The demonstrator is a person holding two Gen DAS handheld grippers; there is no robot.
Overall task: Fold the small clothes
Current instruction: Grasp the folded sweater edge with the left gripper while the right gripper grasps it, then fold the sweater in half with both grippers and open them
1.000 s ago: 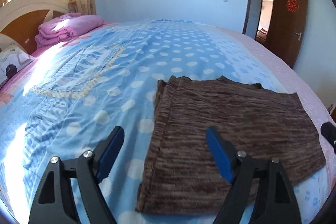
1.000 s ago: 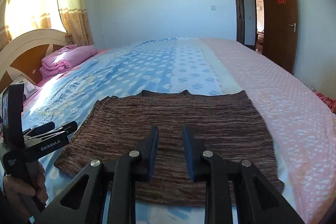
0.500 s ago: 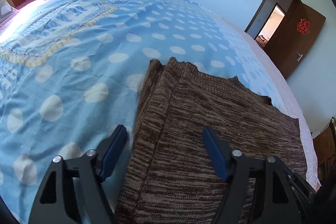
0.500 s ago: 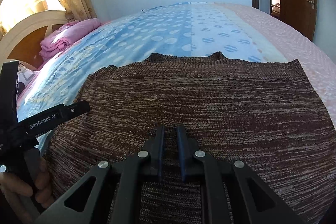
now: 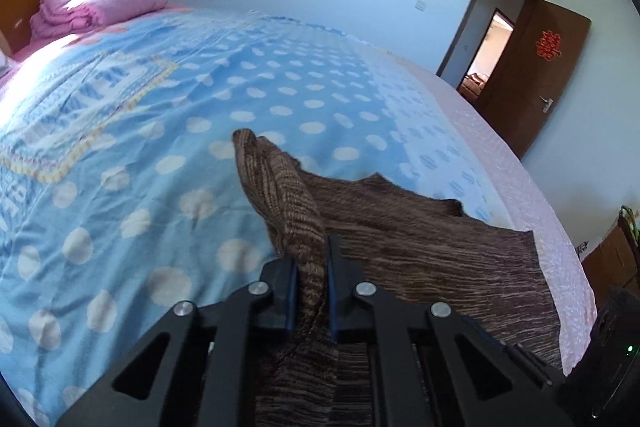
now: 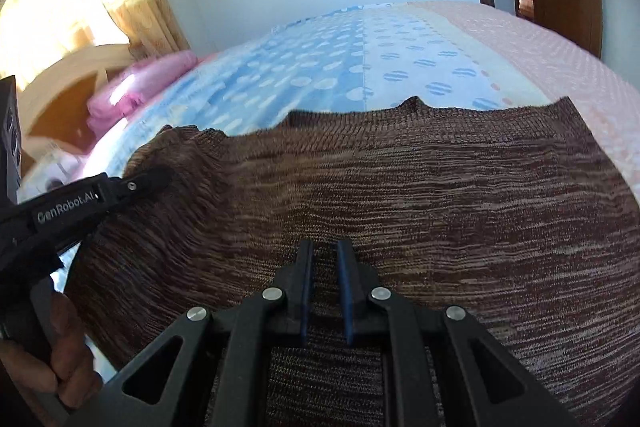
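While left gripper [image 5: 311, 269] pinches cloth [image 5: 420, 251] at lower middle | right gripper [image 6: 325, 281] nearly shut on it, grip unclear | step: grab | next: lift, fold over.

Brown knit garment's [image 6: 420, 195] near edge below frame

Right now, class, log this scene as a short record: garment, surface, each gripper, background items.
garment: brown knit garment, lying on the bed, left edge pinched up into a ridge
surface: blue polka-dot bedspread
left gripper: jaws shut on the garment's left edge
right gripper: jaws shut on the near edge
background: folded pink blanket; open brown door
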